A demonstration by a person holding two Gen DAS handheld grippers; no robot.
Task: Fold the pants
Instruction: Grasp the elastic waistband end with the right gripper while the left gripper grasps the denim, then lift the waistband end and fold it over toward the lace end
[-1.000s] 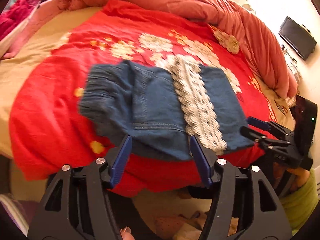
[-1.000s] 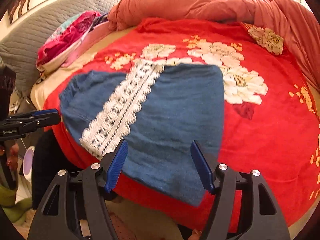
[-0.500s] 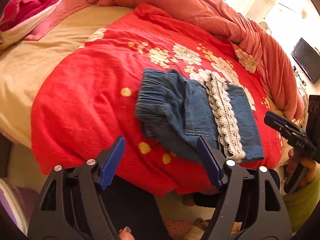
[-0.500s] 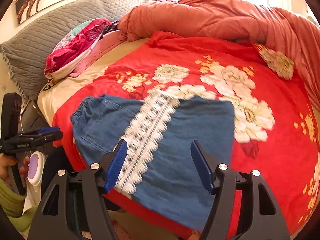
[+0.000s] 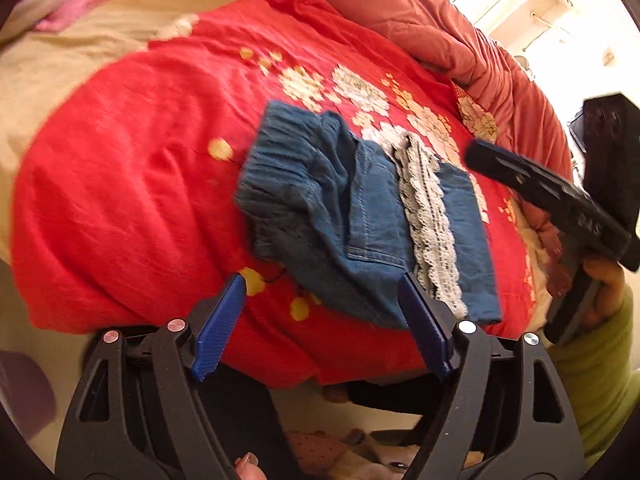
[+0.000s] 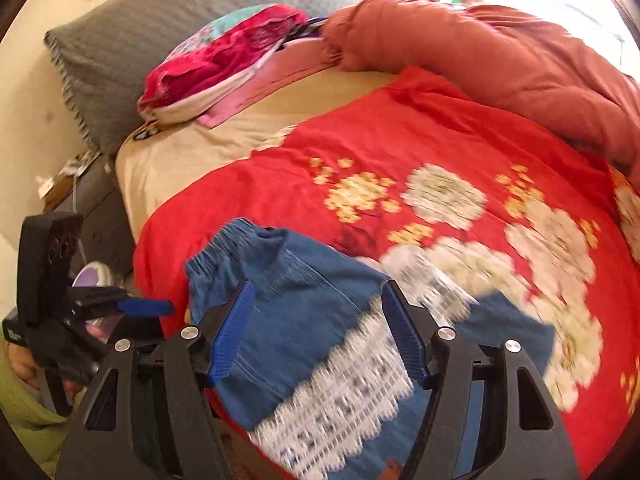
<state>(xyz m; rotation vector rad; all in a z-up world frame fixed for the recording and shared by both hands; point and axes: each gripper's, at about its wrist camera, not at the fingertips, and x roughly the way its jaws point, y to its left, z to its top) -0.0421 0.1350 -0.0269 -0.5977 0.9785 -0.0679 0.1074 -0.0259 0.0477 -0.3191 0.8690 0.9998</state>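
Folded blue denim pants [image 5: 340,216] with a white lace strip [image 5: 430,224] lie on a red flowered blanket [image 5: 132,184] near the bed's front edge. My left gripper [image 5: 320,324] is open and empty, just in front of the pants' near edge. My right gripper [image 6: 316,332] is open and empty, hovering over the pants [image 6: 304,320] near the elastic waistband [image 6: 224,248]. The right gripper also shows at the right of the left wrist view [image 5: 560,196]. The left gripper shows at the left of the right wrist view [image 6: 136,306].
A salmon duvet [image 6: 500,56] is bunched along the back of the bed. Pink and red clothes [image 6: 224,56] lie against a grey pillow [image 6: 132,44]. A beige sheet [image 6: 208,144] shows left of the blanket. A dark nightstand [image 6: 92,200] stands beside the bed.
Both grippers have swung left and stayed open. The right gripper has moved closer over the waistband end of the pants. The pants lie as before.
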